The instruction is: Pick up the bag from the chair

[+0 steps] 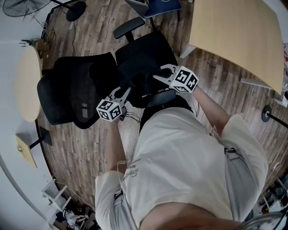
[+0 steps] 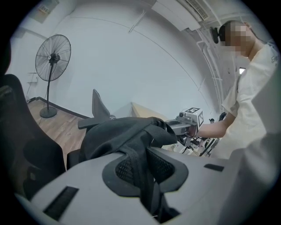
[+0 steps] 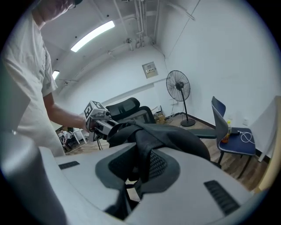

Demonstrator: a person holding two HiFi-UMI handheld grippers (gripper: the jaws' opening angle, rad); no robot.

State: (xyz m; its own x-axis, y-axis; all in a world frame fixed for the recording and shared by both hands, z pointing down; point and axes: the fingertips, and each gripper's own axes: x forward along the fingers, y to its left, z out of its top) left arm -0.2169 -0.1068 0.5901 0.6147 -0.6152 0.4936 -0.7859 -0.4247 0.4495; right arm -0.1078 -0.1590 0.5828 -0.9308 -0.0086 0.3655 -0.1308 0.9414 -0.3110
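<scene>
A wood-plank floor (image 1: 85,152) carries a black office chair (image 1: 67,96), backrest to the left, seat to the right. A black bag (image 1: 135,77) is over the seat; whether it touches the seat cannot be told. A fan (image 1: 75,11) and a pale surface (image 1: 234,36) also stand on the floor.

The bag (image 1: 135,76) stretches between the fingers (image 2: 79,184) of the left gripper (image 1: 120,92) and of the right gripper (image 1: 159,74), a strap clamped in each, over the office chair (image 1: 67,96). A table (image 1: 234,36) lies right of the right fingers, and a round table (image 1: 27,85) left of the left ones.
</scene>
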